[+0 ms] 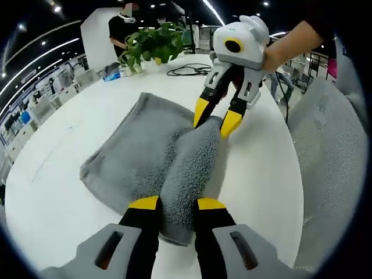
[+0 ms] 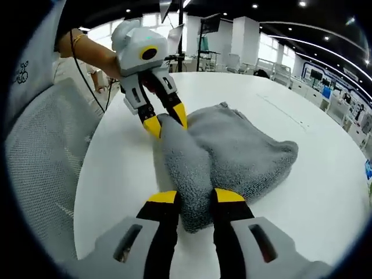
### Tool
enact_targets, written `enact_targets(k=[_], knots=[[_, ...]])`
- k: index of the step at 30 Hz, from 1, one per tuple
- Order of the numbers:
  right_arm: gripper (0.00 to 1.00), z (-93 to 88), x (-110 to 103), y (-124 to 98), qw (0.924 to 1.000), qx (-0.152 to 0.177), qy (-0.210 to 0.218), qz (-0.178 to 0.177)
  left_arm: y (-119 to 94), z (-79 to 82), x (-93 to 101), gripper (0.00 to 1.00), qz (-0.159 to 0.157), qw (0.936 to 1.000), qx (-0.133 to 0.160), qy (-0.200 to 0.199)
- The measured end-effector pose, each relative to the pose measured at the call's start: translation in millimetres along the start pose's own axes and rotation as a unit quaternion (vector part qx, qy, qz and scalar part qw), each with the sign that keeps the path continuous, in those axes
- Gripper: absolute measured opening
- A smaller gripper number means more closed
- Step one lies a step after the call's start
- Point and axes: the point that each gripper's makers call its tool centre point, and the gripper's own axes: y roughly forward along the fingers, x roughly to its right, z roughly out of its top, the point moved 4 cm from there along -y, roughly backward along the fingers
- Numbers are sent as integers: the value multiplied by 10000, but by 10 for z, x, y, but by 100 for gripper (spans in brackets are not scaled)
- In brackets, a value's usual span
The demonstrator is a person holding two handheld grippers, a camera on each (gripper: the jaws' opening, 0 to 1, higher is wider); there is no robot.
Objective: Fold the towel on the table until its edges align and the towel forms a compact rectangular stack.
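Note:
A grey towel (image 1: pixel 139 157) lies rumpled on the round white table (image 1: pixel 58 192). One edge of it is pulled up into a ridge that runs between the two grippers. My left gripper (image 1: pixel 177 203) is shut on the near end of that ridge; from the other side it shows as the left gripper (image 2: pixel 167 120), held by a hand. My right gripper (image 2: pixel 196 197) is shut on the opposite end of the towel (image 2: pixel 244 145), and it appears across the table as the right gripper (image 1: pixel 215 118). The rest of the towel lies in loose layers on the table.
A potted plant (image 1: pixel 154 43) and a black cable (image 1: pixel 189 71) sit at the table's far side. A grey mesh chair (image 1: pixel 331 157) stands close to the table edge, also seen as the chair (image 2: pixel 46 151). A person (image 1: pixel 123 26) stands behind the plant.

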Motion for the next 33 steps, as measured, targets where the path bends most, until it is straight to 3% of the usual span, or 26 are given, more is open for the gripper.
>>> enact_targets(k=[9, 14, 19, 24, 28, 33], knots=[[18, 19, 244, 78, 9995, 85, 66, -291, 112, 60, -229, 21, 145, 9998, 112, -87], [18, 27, 313, 97, 9991, 130, 164, -356, 149, 89, -309, 21, 73, 10000, 18, 34], [20, 72, 292, 105, 9984, -75, 267, -501, 141, 93, -291, 21, 105, 9999, -10, -50], [23, 129, 277, 54, 9972, -286, 445, -529, 107, 168, -258, 24, 132, 9995, -271, -22], [28, 271, 226, -90, 9968, -126, 568, -553, -79, 251, -224, 29, 264, 9992, -300, 51], [30, 485, 203, -374, 9900, 503, 988, -873, -524, 380, -272, 36, 824, 9939, 393, -612]])
